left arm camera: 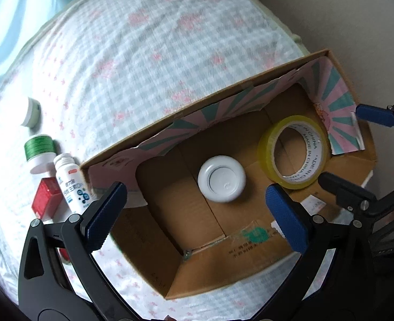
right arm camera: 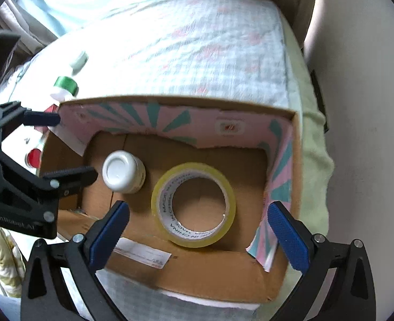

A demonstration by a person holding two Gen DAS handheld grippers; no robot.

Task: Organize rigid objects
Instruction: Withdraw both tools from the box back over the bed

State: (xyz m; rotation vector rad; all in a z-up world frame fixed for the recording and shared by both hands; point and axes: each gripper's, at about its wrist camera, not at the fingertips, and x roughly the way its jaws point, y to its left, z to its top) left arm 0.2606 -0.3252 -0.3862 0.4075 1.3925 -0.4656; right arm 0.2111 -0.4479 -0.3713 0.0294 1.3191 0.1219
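An open cardboard box [left arm camera: 202, 275] [right arm camera: 223, 286] sits on a checked bedcover. Inside it stand a white-capped bottle [left arm camera: 221, 178] [right arm camera: 123, 172] and a roll of yellow tape [left arm camera: 293, 152] [right arm camera: 194, 204]. My left gripper [left arm camera: 194, 214] hovers open and empty over the box, above the bottle. My right gripper [right arm camera: 197, 227] hovers open and empty above the tape roll. Each gripper shows in the other's view: the right one at the right edge [left arm camera: 355, 149], the left one at the left edge [right arm camera: 68, 147].
Left of the box on the cover lie a white and blue bottle [left arm camera: 72, 184], a green-labelled bottle [left arm camera: 39, 153] [right arm camera: 65, 87], a white jar [left arm camera: 30, 112] [right arm camera: 78, 60] and a red box [left arm camera: 45, 202]. Curtains and a wall lie beyond the bed.
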